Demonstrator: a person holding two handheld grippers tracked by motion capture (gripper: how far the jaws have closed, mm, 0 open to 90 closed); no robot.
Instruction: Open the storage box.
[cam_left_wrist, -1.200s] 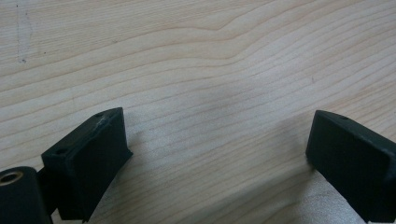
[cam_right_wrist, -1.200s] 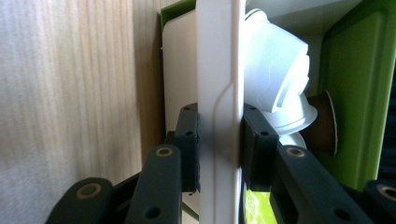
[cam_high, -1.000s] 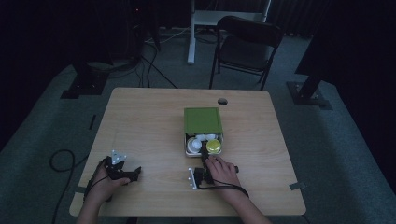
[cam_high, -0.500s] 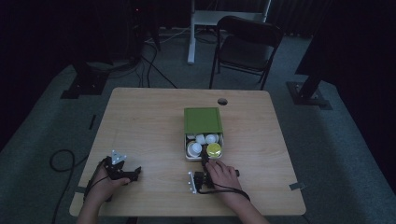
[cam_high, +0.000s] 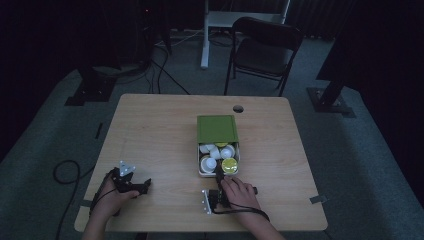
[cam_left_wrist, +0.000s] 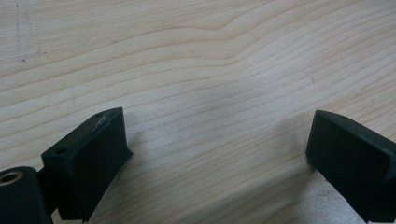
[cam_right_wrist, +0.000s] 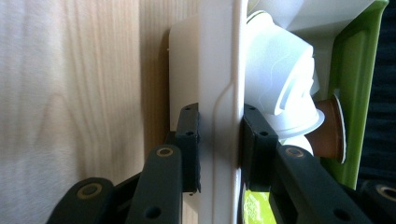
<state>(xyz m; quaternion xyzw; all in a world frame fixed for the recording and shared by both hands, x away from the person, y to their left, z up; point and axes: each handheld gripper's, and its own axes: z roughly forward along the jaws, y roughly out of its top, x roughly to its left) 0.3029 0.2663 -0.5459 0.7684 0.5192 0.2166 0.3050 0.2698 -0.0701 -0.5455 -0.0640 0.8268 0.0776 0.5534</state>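
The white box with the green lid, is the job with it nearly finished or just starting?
Probably just starting. Done: the flat green lid already sits slid back, showing white capsule cups and a yellow-topped one. In hand: the right hand-held gripper is clamped on the white plastic box's near wall. Left: whatever comes next; the left hand-held gripper rests open on the wooden table.

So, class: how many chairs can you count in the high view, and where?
1. A single dark folding chair stands on the floor beyond the far edge of the table, right of centre. The room is dim, so others may be hidden.
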